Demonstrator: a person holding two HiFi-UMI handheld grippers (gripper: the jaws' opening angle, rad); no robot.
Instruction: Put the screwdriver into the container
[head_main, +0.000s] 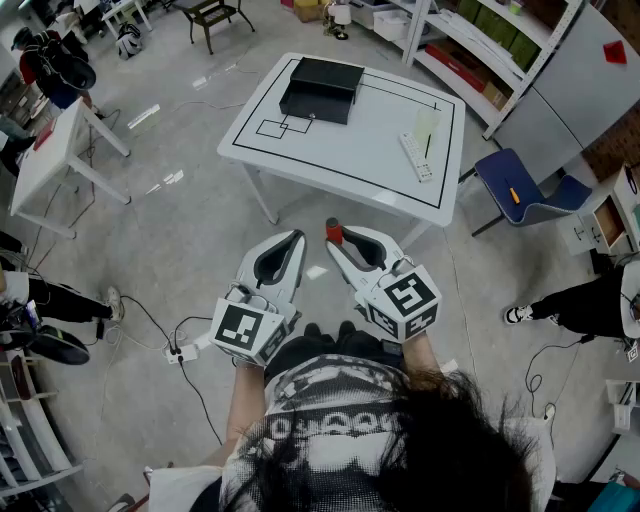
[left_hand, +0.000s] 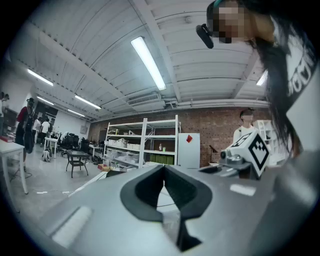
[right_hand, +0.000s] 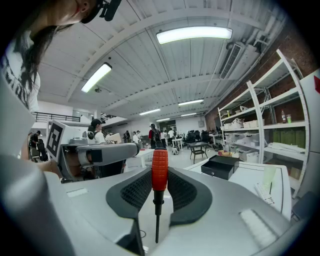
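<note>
The head view alone laid out the whole arrangement: both grippers were held side by side at the person's waist, well short of the white table (head_main: 350, 160), with the black container (head_main: 320, 90) sitting on its far left part. From there only the red end of the screwdriver (head_main: 333, 232) showed at the tip of the right gripper (head_main: 340, 243). The right gripper view gave the rest: the jaws were clamped on the ribbed red handle, with its end up and the dark shaft running down between them toward the camera. That view also placed the container as a low black box beyond the jaws and to the right, well apart from the tool. The left gripper (head_main: 296, 238) looked merely narrow from above, but the left gripper view showed its jaws brought together at the tips with nothing between them. The table was white, marked with thin black lines forming a border and small rectangles. Near its right edge it also bore a white remote-like strip (head_main: 415, 157) and a pale translucent cup (head_main: 427, 128). Around it lay a glossy grey floor (head_main: 190, 220), a blue chair (head_main: 525, 190) to the right, and a second white table (head_main: 50, 150) to the left. A white power strip (head_main: 181, 352) with its cable lay near the person's feet. White shelving (left_hand: 142, 145) stood before a brick wall (left_hand: 215, 130), and a bystander (head_main: 575, 300) stood at the room's right edge.
</note>
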